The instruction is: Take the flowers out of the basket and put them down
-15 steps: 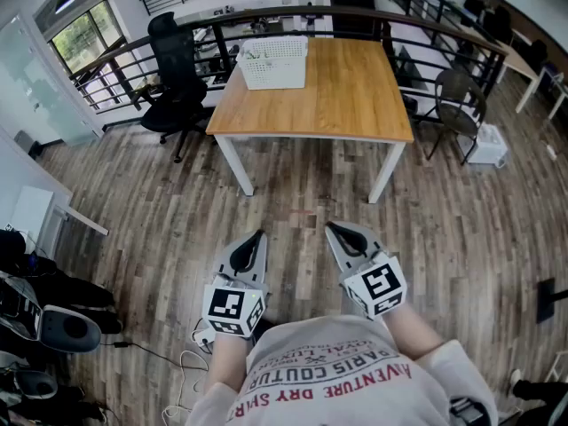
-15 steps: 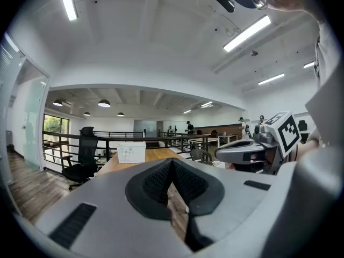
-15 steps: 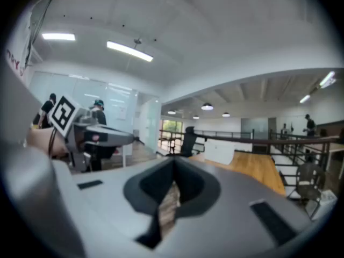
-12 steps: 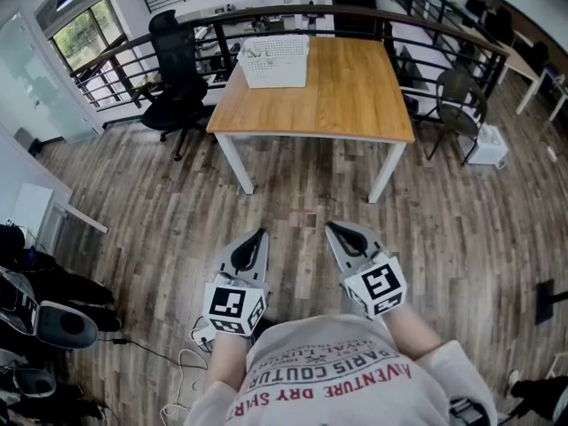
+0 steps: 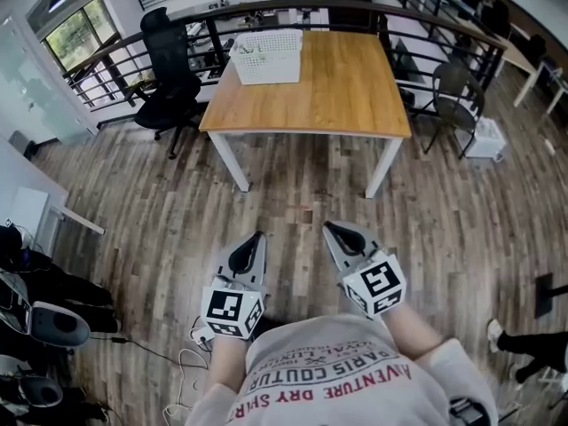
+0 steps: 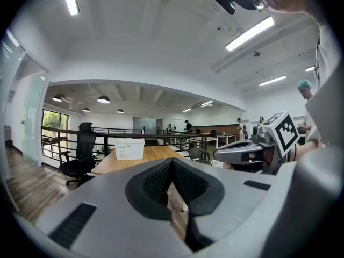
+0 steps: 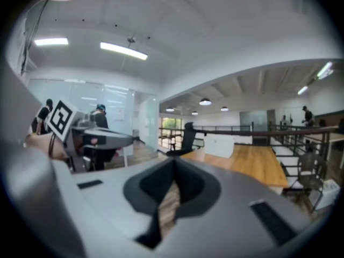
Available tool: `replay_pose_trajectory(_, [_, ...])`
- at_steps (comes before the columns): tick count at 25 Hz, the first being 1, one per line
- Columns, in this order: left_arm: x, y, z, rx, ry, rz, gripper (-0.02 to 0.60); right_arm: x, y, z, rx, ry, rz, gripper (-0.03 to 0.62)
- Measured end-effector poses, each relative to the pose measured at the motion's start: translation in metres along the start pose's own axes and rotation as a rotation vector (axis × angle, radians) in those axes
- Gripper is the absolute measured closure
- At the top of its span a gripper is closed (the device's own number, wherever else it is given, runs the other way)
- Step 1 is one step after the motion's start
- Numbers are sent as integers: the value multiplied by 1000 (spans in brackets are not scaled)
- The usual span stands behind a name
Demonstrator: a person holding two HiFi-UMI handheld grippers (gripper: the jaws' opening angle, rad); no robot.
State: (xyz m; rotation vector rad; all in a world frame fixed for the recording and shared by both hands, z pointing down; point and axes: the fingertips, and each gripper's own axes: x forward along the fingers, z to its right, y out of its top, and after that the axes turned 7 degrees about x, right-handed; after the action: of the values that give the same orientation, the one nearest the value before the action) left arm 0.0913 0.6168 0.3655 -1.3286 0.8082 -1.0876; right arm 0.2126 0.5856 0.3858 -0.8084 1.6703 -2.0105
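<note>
A white slatted basket (image 5: 268, 57) stands on the far left corner of a wooden table (image 5: 346, 87), several steps ahead of me; it also shows small in the left gripper view, basket (image 6: 129, 149). What lies inside it is too small to make out. My left gripper (image 5: 258, 237) and right gripper (image 5: 327, 227) hang side by side over the floor, close to my body, both shut with nothing between their jaws. In the left gripper view the right gripper (image 6: 244, 152) shows beside it.
A black office chair (image 5: 170, 74) stands left of the table, and a dark round chair (image 5: 459, 96) at its right. A black railing (image 5: 293, 7) runs behind the table. Bags and gear (image 5: 40, 313) and cables lie on the floor at my left. A person's legs (image 5: 528, 351) show at right.
The whole view has shifted: table and basket sit a little higher and farther left in the head view. A person's legs have come into view at the right edge. Both grippers keep their pose.
</note>
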Motion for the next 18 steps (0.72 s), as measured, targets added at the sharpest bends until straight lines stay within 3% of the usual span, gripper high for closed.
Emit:
replay_pose_trajectory(9, [33,-12,-24,-20,-15,-36,568,34,-8,21,52,11,-45,566])
replay_pose_trajectory(18, [116,-16,-132,-42,-40,-29,568,152,18,63,63,-48,-48,566])
